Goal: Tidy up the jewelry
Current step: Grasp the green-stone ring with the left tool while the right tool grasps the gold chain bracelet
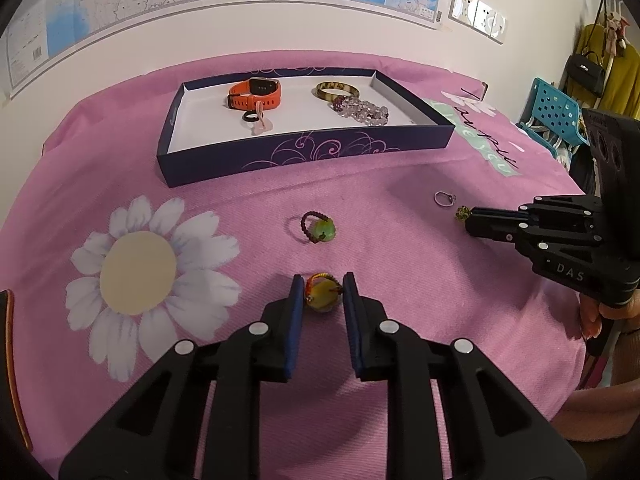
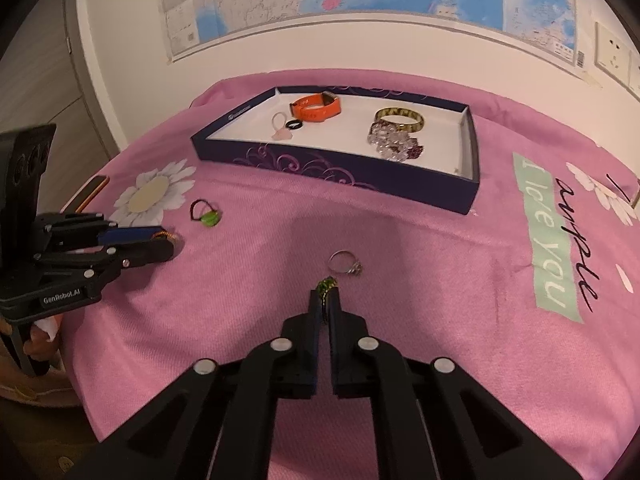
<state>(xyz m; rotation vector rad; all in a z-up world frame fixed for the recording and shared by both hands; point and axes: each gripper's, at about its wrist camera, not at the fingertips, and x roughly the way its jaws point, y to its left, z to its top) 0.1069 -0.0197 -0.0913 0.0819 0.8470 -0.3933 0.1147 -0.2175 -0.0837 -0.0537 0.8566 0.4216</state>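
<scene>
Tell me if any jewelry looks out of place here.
Yes: the green-stone ring and the silver ring lie loose on the pink cloth, outside the box. The left gripper straddles a yellow-stone ring; the right gripper pinches a small green ring.

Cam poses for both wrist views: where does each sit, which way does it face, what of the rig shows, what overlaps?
Left wrist: on the left gripper, facing the wall map over the pink cloth; its open fingers flank a yellow bead ring; the right gripper enters from the right.
Right wrist: on the right gripper, same heading; fingers shut on a green ring; the left gripper enters from the left.
Shared: jewelry box, silver ring, green bead ring.
</scene>
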